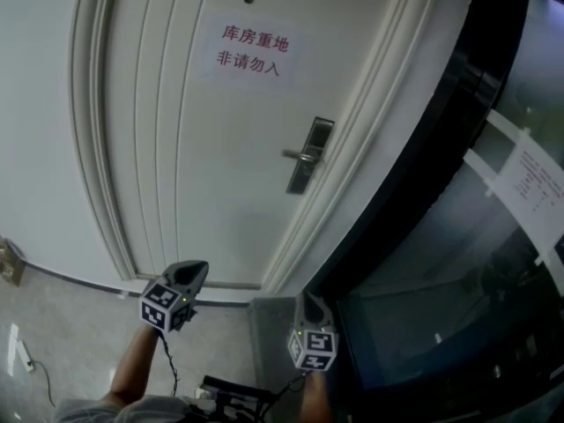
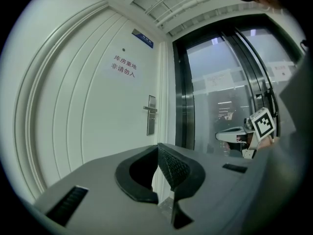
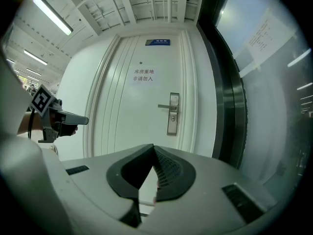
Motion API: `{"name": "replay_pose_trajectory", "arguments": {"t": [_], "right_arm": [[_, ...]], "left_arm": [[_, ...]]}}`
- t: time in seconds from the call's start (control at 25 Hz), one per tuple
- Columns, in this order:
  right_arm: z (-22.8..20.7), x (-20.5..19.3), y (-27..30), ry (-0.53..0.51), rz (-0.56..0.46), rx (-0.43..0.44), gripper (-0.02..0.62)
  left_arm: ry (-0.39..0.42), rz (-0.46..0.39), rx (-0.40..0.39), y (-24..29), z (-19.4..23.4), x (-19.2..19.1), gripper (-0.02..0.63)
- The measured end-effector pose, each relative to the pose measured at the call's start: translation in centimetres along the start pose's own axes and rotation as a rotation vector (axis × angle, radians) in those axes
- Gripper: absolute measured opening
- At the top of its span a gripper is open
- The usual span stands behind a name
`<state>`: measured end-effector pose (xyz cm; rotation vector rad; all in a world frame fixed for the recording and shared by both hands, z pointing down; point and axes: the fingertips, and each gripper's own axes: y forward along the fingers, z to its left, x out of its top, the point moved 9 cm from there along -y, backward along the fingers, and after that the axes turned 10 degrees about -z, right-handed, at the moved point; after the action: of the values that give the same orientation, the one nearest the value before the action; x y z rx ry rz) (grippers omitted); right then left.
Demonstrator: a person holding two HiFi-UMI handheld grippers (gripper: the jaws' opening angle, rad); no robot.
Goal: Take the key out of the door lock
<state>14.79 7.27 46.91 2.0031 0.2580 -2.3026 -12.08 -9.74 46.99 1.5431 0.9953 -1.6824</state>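
A white door (image 1: 176,148) bears a silver lock plate (image 1: 304,155) with a lever handle (image 3: 166,106) and a keyhole (image 3: 172,119) under it. The key is too small to make out in any view. Both grippers hang low and well short of the door, pointing at it. My left gripper (image 1: 196,270) is shut with nothing between its jaws; in its own view the tips (image 2: 157,148) meet, with the lock plate (image 2: 150,115) far ahead. My right gripper (image 1: 308,300) is also shut and empty (image 3: 153,148), below and slightly right of the lock.
A printed sign (image 1: 253,49) with red characters is stuck on the door. A black-framed glass wall (image 1: 458,236) with taped papers (image 1: 533,183) runs along the right. On the floor at the left sit a small box (image 1: 11,263) and a white item (image 1: 19,352).
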Motion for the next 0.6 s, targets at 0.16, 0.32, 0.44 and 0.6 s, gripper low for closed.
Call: {"name": "replay_pose_trajectory", "arguments": {"t": [0.16, 0.32, 0.44, 0.6], "right_arm": [[0.1, -0.1, 1.6, -0.009, -0.002, -0.018, 0.011], [0.1, -0.3, 3.0, -0.024, 0.004, -0.018, 0.011], [0.1, -0.2, 4.0, -0.023, 0.008, -0.021, 0.011], [0.0, -0.3, 5.3, -0.017, 0.003, -0.017, 0.011]], "left_arm": [[0.007, -0.019, -0.009, 1.4, 1.4, 0.1, -0.008], [0.006, -0.019, -0.014, 2.3, 2.4, 0.0, -0.008], [0.002, -0.015, -0.011, 3.1, 3.2, -0.1, -0.007], [-0.001, -0.008, -0.016, 4.3, 3.9, -0.2, -0.008]]}}
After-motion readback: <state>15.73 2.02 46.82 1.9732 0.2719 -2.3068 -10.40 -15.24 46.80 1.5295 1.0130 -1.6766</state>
